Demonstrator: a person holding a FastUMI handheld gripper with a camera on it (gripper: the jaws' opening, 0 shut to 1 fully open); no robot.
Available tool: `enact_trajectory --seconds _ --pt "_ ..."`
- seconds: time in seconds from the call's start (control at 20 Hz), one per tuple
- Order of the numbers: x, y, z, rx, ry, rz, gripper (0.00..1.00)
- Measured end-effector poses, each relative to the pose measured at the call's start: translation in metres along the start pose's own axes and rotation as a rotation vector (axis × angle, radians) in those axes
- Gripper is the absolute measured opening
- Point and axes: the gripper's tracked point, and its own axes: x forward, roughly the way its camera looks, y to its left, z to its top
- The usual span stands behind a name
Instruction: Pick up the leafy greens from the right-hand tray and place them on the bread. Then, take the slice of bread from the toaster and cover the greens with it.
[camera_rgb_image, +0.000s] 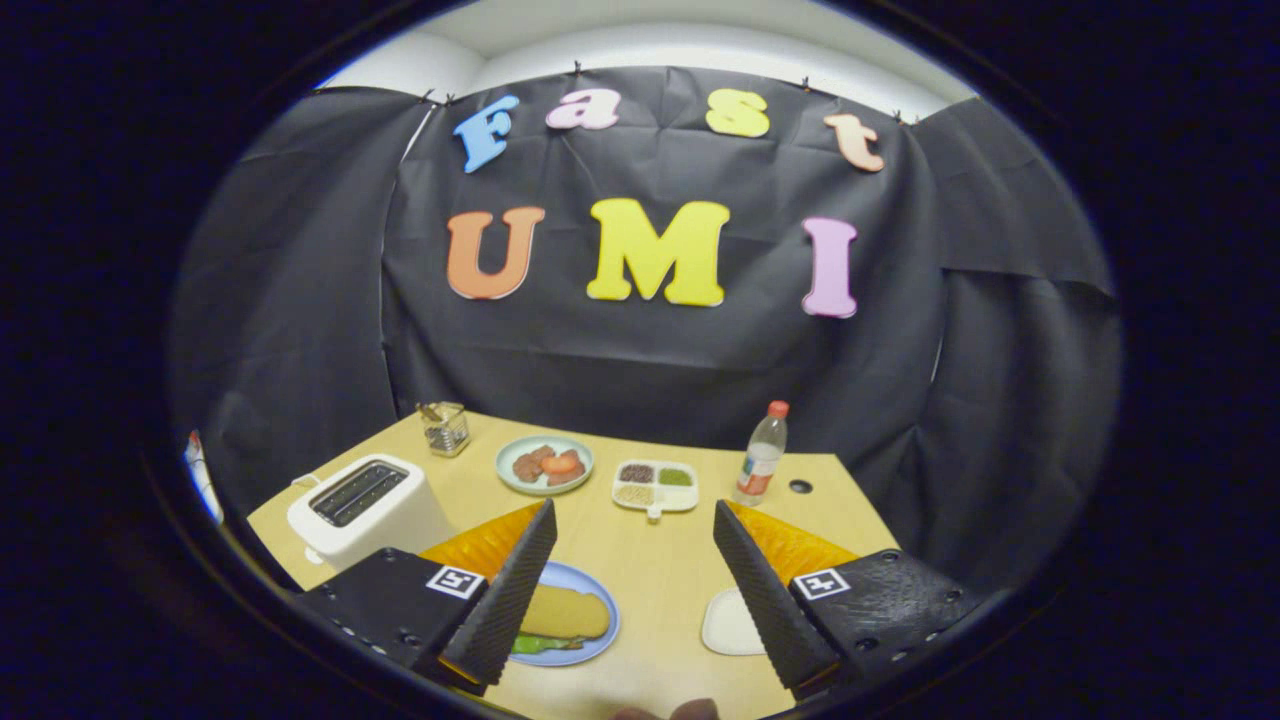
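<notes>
One gripper (635, 540) is hovering above the table (650, 570), fingers spread wide and gripping nothing. One blue plate (600, 605) is sitting at 7 o'clock beside the left finger, carrying one bread slice (565, 612) over leafy greens (535, 645); one white tray (728, 625) is lying at 5 o'clock. One toaster (365, 505) is standing at 9 o'clock; one meat plate (544, 464), one divided dish (655, 485), one bottle (762, 453) and one wire holder (444, 428) are lining 10 to 1 o'clock.

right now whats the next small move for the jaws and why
Probably none toward the food: pull the gripper back and finish. Its jaws stand open and empty above the table. On the blue plate a bread slice already covers the greens, the toaster slots look empty, and the white tray looks bare.
</notes>
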Motion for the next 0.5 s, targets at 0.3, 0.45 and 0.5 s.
enact_trajectory --seconds 0.3,0.45,0.5 --pt "-0.048 -0.023 0.034 0.072 -0.088 -0.095 0.96" --pt "-0.057 -0.021 0.031 0.095 -0.091 -0.1 0.96" --pt "-0.06 -0.02 0.03 0.099 -0.091 -0.099 0.96"
